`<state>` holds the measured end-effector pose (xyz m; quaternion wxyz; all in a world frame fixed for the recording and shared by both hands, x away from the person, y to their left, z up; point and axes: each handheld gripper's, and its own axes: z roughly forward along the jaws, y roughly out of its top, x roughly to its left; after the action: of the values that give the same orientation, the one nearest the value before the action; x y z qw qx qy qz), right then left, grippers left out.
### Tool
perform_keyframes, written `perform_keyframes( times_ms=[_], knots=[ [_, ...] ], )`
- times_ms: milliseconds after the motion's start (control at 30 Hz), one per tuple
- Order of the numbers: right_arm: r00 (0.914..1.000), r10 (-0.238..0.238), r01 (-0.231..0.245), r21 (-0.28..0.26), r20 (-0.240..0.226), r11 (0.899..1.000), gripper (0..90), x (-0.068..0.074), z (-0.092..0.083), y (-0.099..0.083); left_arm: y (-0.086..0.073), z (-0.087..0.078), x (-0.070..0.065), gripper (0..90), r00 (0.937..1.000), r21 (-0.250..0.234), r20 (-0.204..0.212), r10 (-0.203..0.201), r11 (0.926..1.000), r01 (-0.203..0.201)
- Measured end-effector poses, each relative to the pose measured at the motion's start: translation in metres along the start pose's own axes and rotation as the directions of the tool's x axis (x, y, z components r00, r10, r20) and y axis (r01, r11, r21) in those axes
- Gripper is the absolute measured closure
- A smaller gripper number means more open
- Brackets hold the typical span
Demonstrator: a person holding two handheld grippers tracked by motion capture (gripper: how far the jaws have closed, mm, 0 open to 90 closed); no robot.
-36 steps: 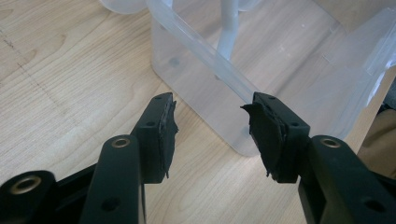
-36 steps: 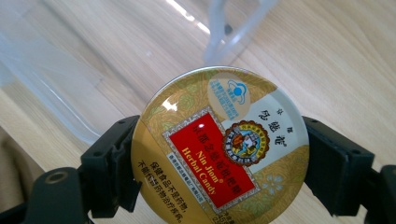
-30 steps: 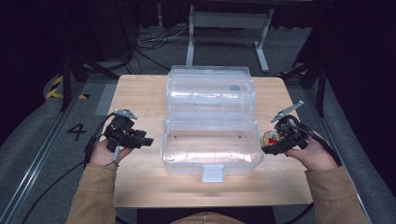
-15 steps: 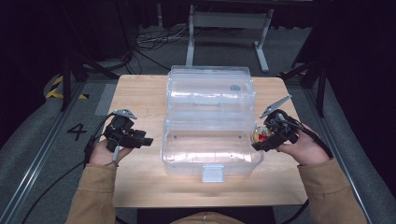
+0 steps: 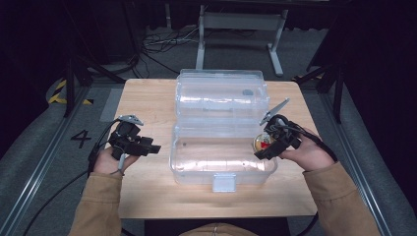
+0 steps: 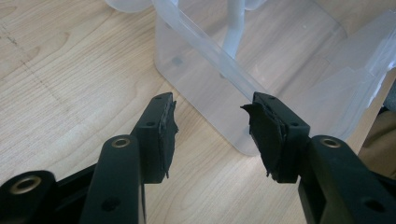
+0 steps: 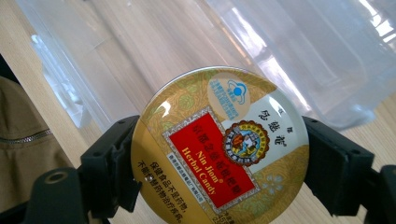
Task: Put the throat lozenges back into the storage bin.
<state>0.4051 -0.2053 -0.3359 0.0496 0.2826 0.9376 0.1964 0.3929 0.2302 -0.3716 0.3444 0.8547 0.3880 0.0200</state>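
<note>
Nearest the person, two tan sleeves come in over the front edge of the wooden bench. The left hand-held gripper rests over the bench to the left of the clear plastic box, pointing toward it; in the left gripper view its jaws stand wide apart with nothing between them, bare wood under the gap and a rounded corner of the box just beyond the tips. The right hand-held gripper is at the box's right end, its jaws clamped on the edges of a round gold candy tin with a red label reading "Nin Jiom Herbal Candy". In the high view the tin sits at the right rim of the box's near half, over its interior; whether it touches the wall cannot be told. The box lies open in the middle of the bench, its front latch tab toward the person and its lid folded back flat beyond it. Past the bench's far edge, grey floor carries loose cables and the foot of a metal stand.
</note>
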Motion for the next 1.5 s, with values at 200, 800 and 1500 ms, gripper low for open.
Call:
perform_keyframes(
  times_ms=[200,800,1500],
  knots=[
    [0.9999,-0.009,0.009,0.027,-0.01,1.0,20.4,0.003,0.011,0.005,0.0,0.0,0.0,50.6,1.0,0.001,0.0,0.001,1.0,-0.001],
    [0.9996,0.007,-0.003,0.126,-0.026,0.992,20.4,0.0,0.047,0.009,-0.001,0.0,0.001,50.6,1.0,0.0,-0.001,-0.005,1.0,0.005],
    [0.9986,0.053,-0.052,0.171,-0.004,0.984,20.4,0.0,0.068,-0.001,-0.001,0.0,0.002,50.6,1.0,0.004,-0.002,-0.006,1.0,0.006]
  ],
)
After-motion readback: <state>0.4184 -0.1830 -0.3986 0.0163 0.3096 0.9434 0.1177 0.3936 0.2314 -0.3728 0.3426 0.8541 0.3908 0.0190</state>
